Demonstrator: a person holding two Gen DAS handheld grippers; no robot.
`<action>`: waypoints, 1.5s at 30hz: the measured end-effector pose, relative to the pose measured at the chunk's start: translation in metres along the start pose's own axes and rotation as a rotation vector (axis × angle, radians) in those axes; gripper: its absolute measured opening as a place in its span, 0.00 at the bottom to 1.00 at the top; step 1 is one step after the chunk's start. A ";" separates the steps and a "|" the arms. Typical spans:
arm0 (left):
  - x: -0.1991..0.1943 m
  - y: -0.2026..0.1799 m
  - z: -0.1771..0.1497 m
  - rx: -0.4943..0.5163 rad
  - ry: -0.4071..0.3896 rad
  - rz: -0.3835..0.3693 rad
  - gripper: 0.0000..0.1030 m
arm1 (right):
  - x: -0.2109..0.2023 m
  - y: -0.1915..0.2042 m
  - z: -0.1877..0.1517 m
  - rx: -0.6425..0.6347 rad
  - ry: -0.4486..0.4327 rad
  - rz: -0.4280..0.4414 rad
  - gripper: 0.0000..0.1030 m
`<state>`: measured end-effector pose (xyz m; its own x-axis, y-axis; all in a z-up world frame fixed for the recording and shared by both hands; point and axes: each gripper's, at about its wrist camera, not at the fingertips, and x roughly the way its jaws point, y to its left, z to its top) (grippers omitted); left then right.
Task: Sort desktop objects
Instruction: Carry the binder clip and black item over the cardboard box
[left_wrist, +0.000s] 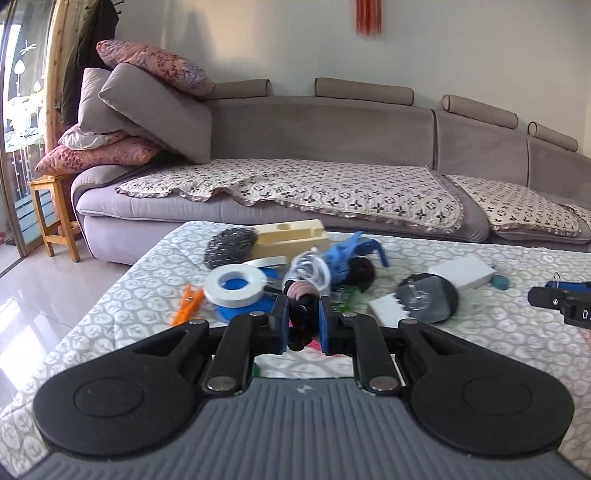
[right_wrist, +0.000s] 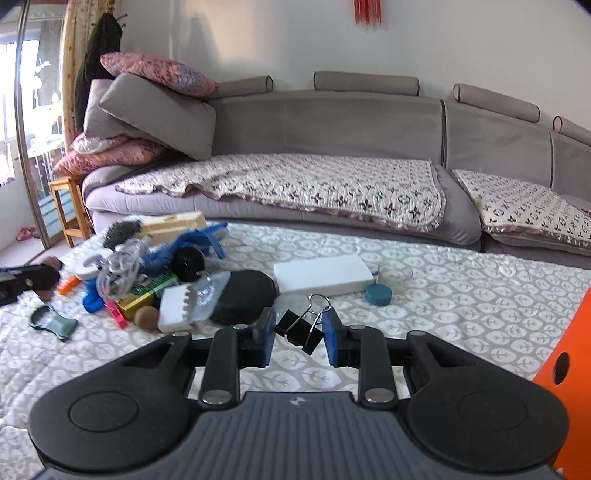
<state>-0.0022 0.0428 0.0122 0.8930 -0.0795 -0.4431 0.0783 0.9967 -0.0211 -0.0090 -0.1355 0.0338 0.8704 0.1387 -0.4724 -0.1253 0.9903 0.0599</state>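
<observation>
Soft window daylight, fisheye-bent edges

black binder clip (right_wrist: 300, 331): wire handles raised, tilted, between blue pads above the quilted cover. small black-and-pink item (left_wrist: 303, 308): pinched upright between blue pads; kind unclear. white tape roll (left_wrist: 235, 285): flat on a blue disc. white foam block (right_wrist: 322, 275): lying flat, apart from the pile.

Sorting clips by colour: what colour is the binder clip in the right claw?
Black binder clip, silver wire handles; right wrist view.
</observation>
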 end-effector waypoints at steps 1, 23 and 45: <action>-0.001 -0.004 0.000 -0.001 0.005 0.000 0.17 | -0.004 -0.002 0.001 0.001 -0.005 0.004 0.24; -0.051 -0.134 0.016 0.089 -0.091 -0.175 0.17 | -0.114 -0.090 -0.003 0.119 -0.192 -0.043 0.25; -0.066 -0.243 0.003 0.209 -0.107 -0.398 0.17 | -0.168 -0.188 -0.050 0.311 -0.280 -0.168 0.25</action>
<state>-0.0791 -0.1941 0.0493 0.8153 -0.4673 -0.3420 0.5020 0.8647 0.0151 -0.1557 -0.3454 0.0584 0.9672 -0.0696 -0.2442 0.1400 0.9485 0.2842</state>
